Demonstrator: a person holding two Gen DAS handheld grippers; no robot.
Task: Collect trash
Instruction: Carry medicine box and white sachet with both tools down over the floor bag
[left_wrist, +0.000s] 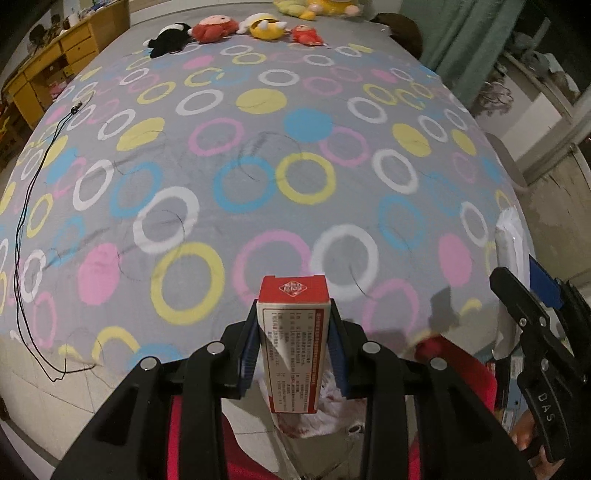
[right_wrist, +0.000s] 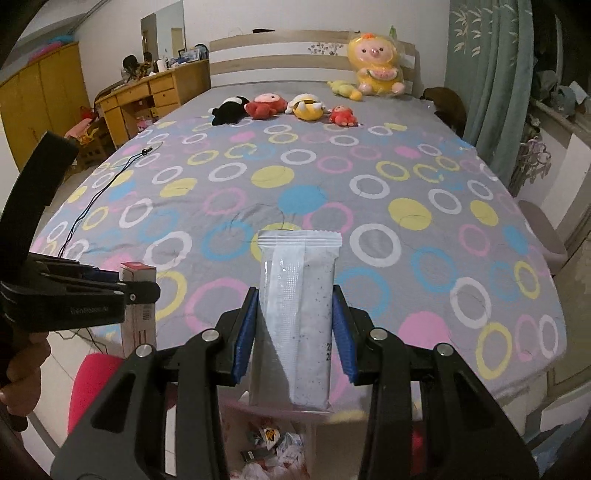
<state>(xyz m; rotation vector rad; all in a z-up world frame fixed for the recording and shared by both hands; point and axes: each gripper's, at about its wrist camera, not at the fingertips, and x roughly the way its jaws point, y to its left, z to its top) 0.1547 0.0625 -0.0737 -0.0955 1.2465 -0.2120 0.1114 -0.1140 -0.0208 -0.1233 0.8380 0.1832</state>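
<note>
Wide bed (right_wrist: 332, 206) across most of both views, spread with a grey cover printed in pink, yellow, blue and white rings and dots. At its far end a slatted headboard (right_wrist: 280, 55), seen only from the right wrist, with a big yellow plush toy (right_wrist: 376, 70) leaning against it and a row of small plush toys (right_wrist: 280, 107) lying just in front. To the left of the bed a wooden desk (right_wrist: 155, 92) with drawers and clutter on top, and beyond it yellow wardrobes (right_wrist: 40, 99); to the right green curtains (right_wrist: 491, 74). Thin black cable (left_wrist: 29, 229) trailing over the left edge of the cover down to the tiled floor. Below the near edge of the bed a bin (right_wrist: 273, 446) with crumpled wrappers inside, its contents clear only from the right wrist; from the left wrist just white crumpled waste and red material under the fingers. Left gripper (left_wrist: 293, 347) clamped on a red-and-white carton (left_wrist: 291, 339), blue pads pressed against both long sides, carton upright and raised over the foot of the bed. Right gripper (right_wrist: 295, 328) clamped on a white speckled sachet (right_wrist: 299, 314), held upright with its crimped top edge uppermost, above the bin. Each gripper visible at the edge of the other's view, side by side and near each other, with part of a hand (right_wrist: 18, 373) on the left one's handle.
</note>
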